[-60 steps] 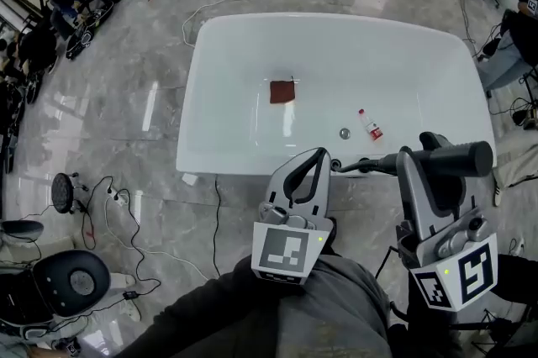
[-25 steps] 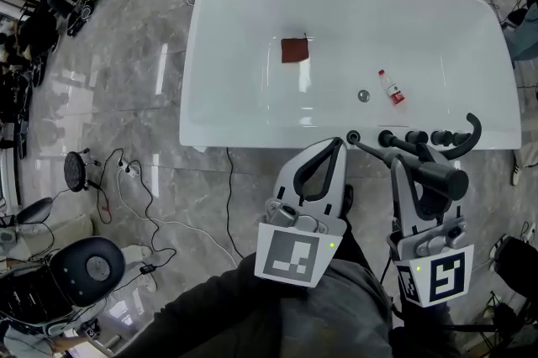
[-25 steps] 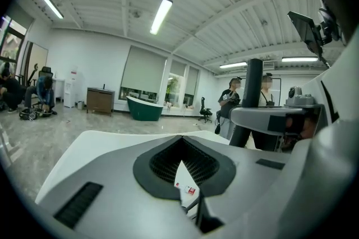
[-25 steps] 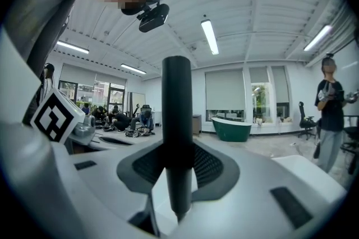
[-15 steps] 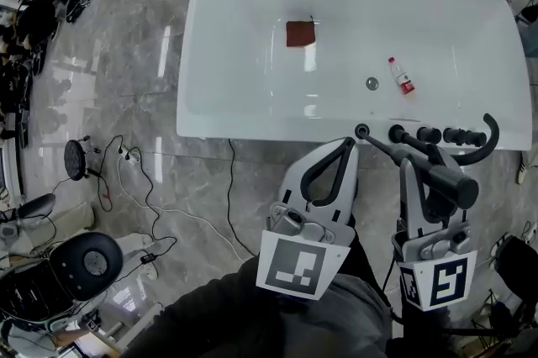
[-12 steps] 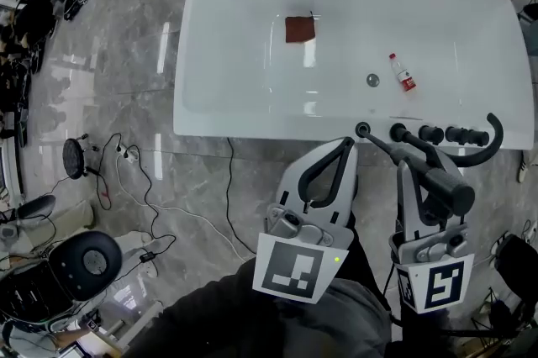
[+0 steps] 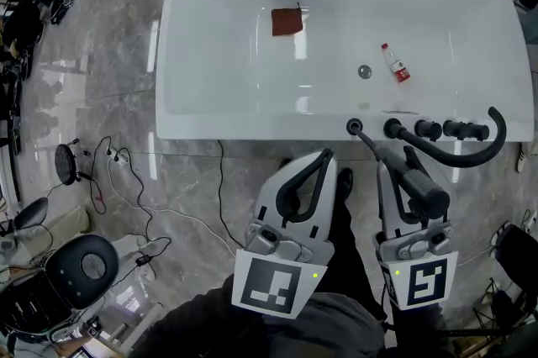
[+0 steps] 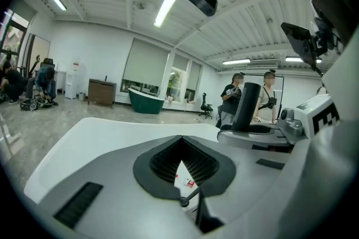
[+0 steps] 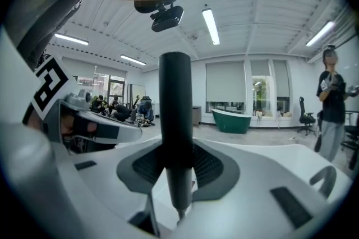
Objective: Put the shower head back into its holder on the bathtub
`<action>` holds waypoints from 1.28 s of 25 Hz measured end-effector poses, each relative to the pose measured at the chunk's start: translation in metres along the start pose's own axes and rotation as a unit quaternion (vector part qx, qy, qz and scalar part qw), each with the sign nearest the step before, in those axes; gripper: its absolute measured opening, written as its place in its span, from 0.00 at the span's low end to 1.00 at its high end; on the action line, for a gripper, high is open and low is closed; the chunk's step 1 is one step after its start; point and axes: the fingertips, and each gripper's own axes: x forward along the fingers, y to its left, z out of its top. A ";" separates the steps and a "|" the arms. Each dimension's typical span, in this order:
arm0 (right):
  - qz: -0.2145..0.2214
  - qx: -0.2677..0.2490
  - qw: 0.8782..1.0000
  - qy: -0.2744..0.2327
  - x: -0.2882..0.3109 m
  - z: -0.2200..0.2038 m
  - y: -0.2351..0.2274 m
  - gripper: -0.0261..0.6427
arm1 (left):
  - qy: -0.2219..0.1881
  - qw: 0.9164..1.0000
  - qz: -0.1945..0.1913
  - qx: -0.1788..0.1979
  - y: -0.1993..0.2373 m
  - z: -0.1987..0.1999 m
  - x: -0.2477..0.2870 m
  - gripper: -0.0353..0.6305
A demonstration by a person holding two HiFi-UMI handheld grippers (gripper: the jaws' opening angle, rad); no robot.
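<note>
At the far left, we see a black office chair (image 7: 80,264) and loose cables (image 7: 160,213) on the marble floor. The white bathtub (image 7: 193,129) fills the upper part of the head view, with a red cloth (image 7: 285,22) lying on its bottom and, farther right, a small bottle (image 7: 395,64) on its side near the drain (image 7: 364,72). Below the near rim, the left tongs (image 7: 322,156) are clenched tip to tip on nothing. Just to their right, the right tongs (image 7: 397,156) are grasping the dark shower head (image 7: 420,186), which sits outside the tub, just below the near rim. From it, a thin dark stem runs up to the round holder (image 7: 355,127) on that rim. In the right gripper view, the dark handle stands upright between the jaws. Right of the holder, we see a row of dark knobs (image 7: 427,129) and a curved spout (image 7: 496,138).
</note>
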 end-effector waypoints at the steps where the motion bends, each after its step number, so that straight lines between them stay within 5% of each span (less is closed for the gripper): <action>1: -0.001 -0.002 1.000 0.004 0.001 -0.004 0.000 0.24 | 0.001 1.000 -0.001 -0.001 0.000 -0.002 0.001 0.06; 32: -0.014 0.011 0.998 0.052 0.040 -0.095 -0.015 0.24 | 0.041 0.999 -0.016 -0.022 0.009 -0.051 0.026 0.06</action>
